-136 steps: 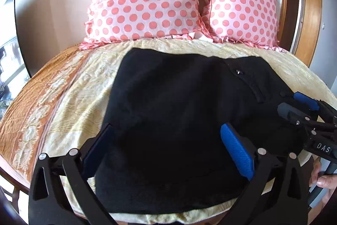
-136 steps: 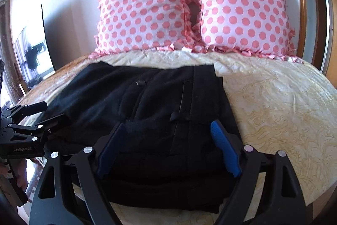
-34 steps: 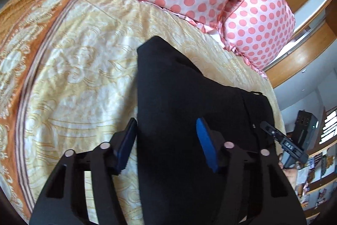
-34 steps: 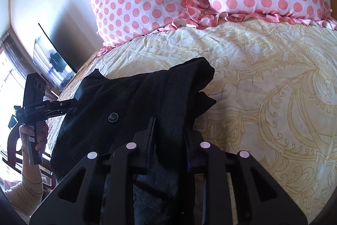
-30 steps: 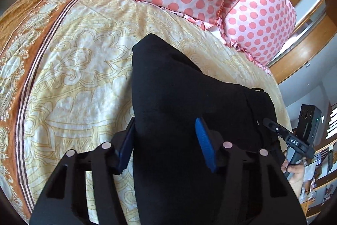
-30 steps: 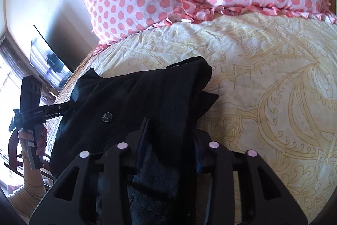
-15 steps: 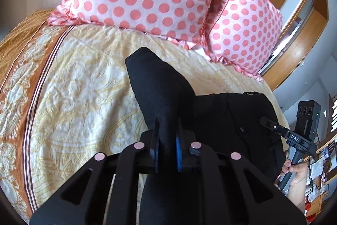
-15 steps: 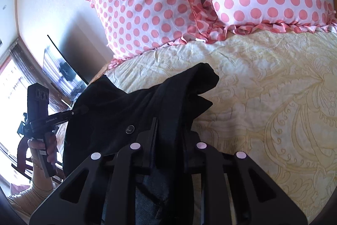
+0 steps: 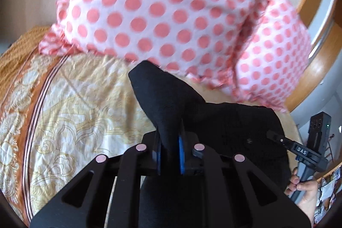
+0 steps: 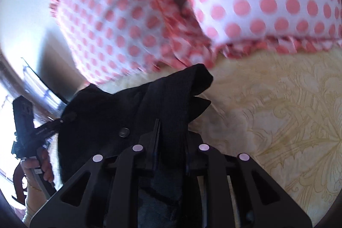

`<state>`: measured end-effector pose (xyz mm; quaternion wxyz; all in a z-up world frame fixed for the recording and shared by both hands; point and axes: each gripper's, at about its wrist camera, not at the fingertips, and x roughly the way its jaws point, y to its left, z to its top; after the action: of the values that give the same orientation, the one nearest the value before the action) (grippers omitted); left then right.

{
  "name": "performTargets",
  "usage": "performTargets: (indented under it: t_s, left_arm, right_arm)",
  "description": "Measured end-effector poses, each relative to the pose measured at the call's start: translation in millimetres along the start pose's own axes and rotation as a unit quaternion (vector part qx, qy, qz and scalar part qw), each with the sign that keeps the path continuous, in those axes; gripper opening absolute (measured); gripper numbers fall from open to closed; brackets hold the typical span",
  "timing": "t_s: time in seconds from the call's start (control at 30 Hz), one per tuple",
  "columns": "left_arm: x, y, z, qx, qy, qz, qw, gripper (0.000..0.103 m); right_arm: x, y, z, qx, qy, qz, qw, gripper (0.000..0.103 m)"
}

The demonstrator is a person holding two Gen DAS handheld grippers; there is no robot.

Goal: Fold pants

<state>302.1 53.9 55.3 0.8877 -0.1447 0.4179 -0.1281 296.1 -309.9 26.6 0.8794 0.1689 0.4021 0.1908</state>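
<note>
Over bedspread (image 9: 70,104), both grippers apparently pinch pants (image 9: 168,104).

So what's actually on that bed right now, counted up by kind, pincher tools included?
Black pants: 1
Polka-dot pillows: 2, one and its neighbour
Handheld grippers: 2, left gripper and right gripper, each shut on a bunch of the pants
Patterned bedspread: 1
Total: 6
</note>
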Motion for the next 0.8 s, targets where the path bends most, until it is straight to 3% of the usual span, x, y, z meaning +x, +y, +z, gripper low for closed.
performTargets:
  t_s: [0.07, 0.2, 0.23, 0.37, 0.47, 0.57, 0.67, 0.8]
  left_arm:
    - [11.3, 9.2, -5.0, -0.010, 0.013, 0.003, 0.9999, 0.015]
    - [11.4, 11.0, -11.0, -0.001, 0.009, 0.022, 0.9997, 0.030]
    - [5.7, 10.6, -11.5, 0.002, 0.003, 0.029, 0.9996, 0.037]
    - [-45.6, 0.2, -18.7, 0.037, -0.068, 0.069, 0.9946, 0.069]
    - [-87.6, -26.2, -44.7, 0.079, -0.092, 0.034, 0.9920, 0.084]
    - [-103.7, -47.3, -75.8, 0.102, -0.075, 0.001, 0.9919, 0.087]
    - [-95.1, -65.5, -107.1, 0.124, -0.036, -0.010, 0.9916, 0.089]
    - [-50.4, -63.4, -130.2, 0.119, 0.040, 0.007, 0.9921, 0.089]
  right_arm:
    - [6.6, -3.0, -3.8, 0.000, 0.006, -0.016, 1.000, 0.022]
    - [4.3, 2.8, -6.9, -0.018, 0.004, -0.079, 0.997, 0.060]
    - [1.3, 4.2, -8.2, -0.025, 0.001, -0.092, 0.995, 0.064]
    - [-37.4, 10.9, -18.5, -0.055, -0.062, -0.160, 0.984, 0.065]
    - [-65.8, 35.6, -40.7, -0.109, -0.102, -0.143, 0.978, 0.065]
    - [-70.1, 62.7, -71.1, -0.155, -0.090, -0.115, 0.977, 0.065]
    - [-59.3, 79.3, -92.3, -0.186, -0.060, -0.114, 0.974, 0.065]
    - [-30.2, 83.3, -102.5, -0.197, -0.013, -0.156, 0.968, 0.070]
